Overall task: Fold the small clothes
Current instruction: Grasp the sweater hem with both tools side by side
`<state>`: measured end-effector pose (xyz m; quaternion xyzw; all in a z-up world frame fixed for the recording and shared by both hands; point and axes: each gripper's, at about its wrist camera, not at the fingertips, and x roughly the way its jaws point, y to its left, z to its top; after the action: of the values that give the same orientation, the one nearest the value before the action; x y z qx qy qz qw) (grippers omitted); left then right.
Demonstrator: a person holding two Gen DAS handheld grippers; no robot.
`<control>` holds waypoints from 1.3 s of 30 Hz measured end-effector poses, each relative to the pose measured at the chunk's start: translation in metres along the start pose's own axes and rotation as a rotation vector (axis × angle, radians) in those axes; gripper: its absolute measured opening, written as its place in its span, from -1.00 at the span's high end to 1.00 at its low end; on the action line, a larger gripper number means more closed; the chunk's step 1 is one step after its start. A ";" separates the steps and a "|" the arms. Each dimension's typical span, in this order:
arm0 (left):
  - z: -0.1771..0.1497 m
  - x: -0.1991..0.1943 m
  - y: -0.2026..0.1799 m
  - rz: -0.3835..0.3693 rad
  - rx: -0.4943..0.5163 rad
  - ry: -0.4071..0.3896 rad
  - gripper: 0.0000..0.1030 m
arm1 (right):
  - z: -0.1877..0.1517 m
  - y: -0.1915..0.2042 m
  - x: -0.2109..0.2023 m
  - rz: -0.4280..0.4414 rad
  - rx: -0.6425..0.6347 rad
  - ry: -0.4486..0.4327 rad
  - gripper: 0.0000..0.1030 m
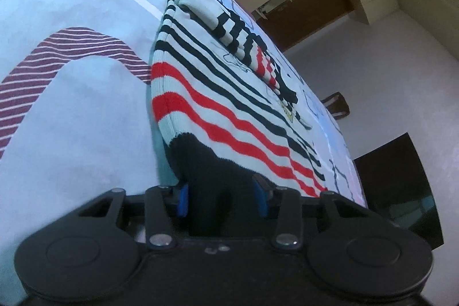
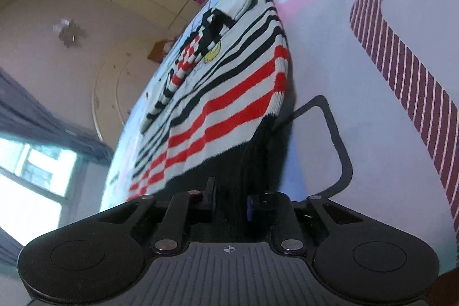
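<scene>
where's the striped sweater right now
The striped sweater lies on the patterned bedsheet, filling the centre of both wrist views; its black hem is pinched by the left gripper and the right gripper, jaws closed on it.

I count one white knitted sweater with black and red stripes (image 1: 229, 105), on one pale blue patterned bed sheet (image 1: 71, 119). I operate two black grippers, left (image 1: 221, 198) and right (image 2: 229, 204). Four magenta wall posters show in the left wrist view.
</scene>
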<state>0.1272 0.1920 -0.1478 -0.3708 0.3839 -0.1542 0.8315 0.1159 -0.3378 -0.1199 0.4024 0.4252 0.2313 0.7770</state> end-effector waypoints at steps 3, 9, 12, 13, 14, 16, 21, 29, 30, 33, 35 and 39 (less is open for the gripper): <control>0.001 0.003 -0.004 0.009 -0.002 -0.019 0.75 | 0.005 0.011 -0.004 0.017 -0.045 -0.018 0.89; -0.006 -0.017 0.005 0.032 -0.067 -0.151 0.10 | 0.007 0.014 -0.008 0.002 -0.071 -0.009 0.88; 0.007 -0.014 0.012 0.036 -0.121 -0.190 -0.11 | 0.013 0.011 -0.005 -0.020 -0.055 -0.019 0.87; 0.012 -0.009 0.011 0.045 -0.109 -0.182 -0.13 | 0.016 0.009 -0.002 -0.023 -0.049 -0.019 0.87; 0.018 -0.004 0.009 0.057 -0.089 -0.172 -0.17 | 0.019 0.008 0.001 -0.030 -0.042 -0.022 0.87; 0.025 0.006 0.006 0.058 -0.057 -0.142 -0.18 | 0.024 0.006 0.008 -0.064 -0.037 -0.031 0.86; 0.015 0.009 0.006 -0.030 -0.048 -0.061 0.11 | 0.018 -0.003 0.014 -0.024 0.003 0.010 0.85; -0.016 -0.009 0.007 -0.025 -0.065 -0.112 0.86 | 0.002 -0.009 -0.005 0.037 -0.012 0.000 0.90; -0.015 -0.016 0.004 -0.026 -0.057 -0.143 0.86 | 0.004 -0.004 -0.008 0.053 -0.025 -0.017 0.90; -0.012 -0.022 -0.010 0.069 0.014 -0.176 0.86 | 0.013 0.011 -0.020 0.094 -0.068 -0.084 0.90; -0.012 -0.010 -0.010 0.171 0.051 -0.114 0.86 | 0.016 0.012 -0.011 0.011 -0.101 -0.068 0.90; -0.013 -0.018 -0.016 0.154 0.023 -0.167 0.87 | 0.021 0.009 0.002 -0.058 -0.098 -0.031 0.90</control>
<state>0.1062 0.1845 -0.1327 -0.3420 0.3386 -0.0627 0.8743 0.1346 -0.3405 -0.1067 0.3549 0.4127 0.2233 0.8086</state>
